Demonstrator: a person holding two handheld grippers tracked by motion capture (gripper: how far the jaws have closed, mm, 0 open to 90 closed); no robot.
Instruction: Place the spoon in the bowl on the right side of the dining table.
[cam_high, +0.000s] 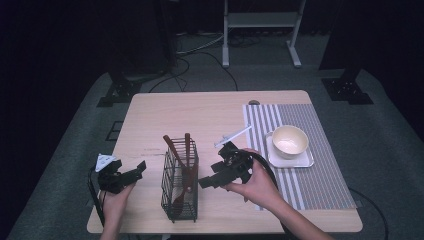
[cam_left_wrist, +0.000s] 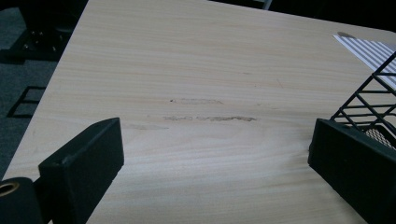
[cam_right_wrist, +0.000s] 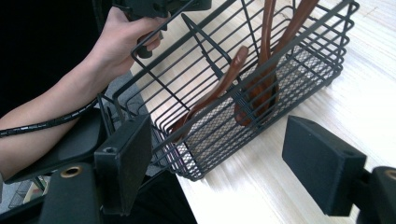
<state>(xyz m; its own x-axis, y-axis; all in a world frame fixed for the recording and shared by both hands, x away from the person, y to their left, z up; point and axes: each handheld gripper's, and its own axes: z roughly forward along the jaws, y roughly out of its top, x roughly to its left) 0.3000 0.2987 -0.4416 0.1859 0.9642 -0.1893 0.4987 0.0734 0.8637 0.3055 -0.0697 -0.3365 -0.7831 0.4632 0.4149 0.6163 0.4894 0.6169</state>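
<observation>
- Apparently the work in hand concerns the wire basket (cam_high: 180, 185) at the lower middle of the high view, where it stands upright on the table (cam_high: 210, 110) between the two grippers.
- Three brown wooden utensils (cam_high: 186, 165) are already seen inside the basket, their handles leaning up past its rim; in the right gripper view they are found at the upper middle of the frame, resting on the mesh floor.
- The left gripper (cam_high: 131, 172) is held at the lower left of the high view, jaws spread apart and nothing between them; bare tabletop is seen between them in the left gripper view, with the basket's corner at the right edge.
- The right gripper (cam_high: 209, 181) is held just right of the basket, jaws likewise released and empty, pointed at the basket's side.
- A bowl (cam_high: 290, 141) on a small tray (cam_high: 306, 161) is set on the striped mat (cam_high: 320, 185) at the right, well apart from the basket.
- Loading of the utensils is judged done; no grasp on the basket has been made yet, so any moving of it is left.
</observation>
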